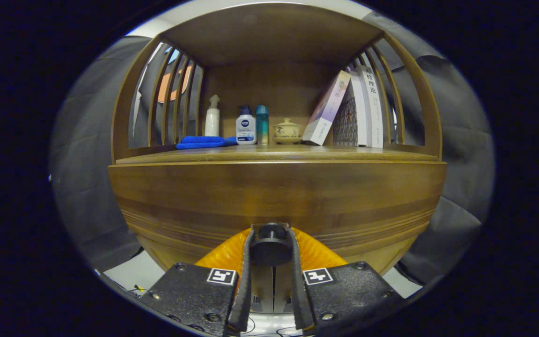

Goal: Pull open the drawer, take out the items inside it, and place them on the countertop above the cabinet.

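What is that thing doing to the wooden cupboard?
A hand-held claw has its two fingers closed on the round dark knob of the brown wooden drawer front. The drawer looks shut or barely opened, so nothing has come out yet. On the wooden countertop above sit a folded blue cloth, some bottles, a small lidded pot and leaning books.

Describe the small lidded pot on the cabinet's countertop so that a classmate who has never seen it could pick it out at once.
Above the drawer knob that the gripper is shut on, find the wooden countertop. The lidded pot stands on a saucer at the back, between a teal bottle and leaning books: squat, cream, the one ceramic piece.
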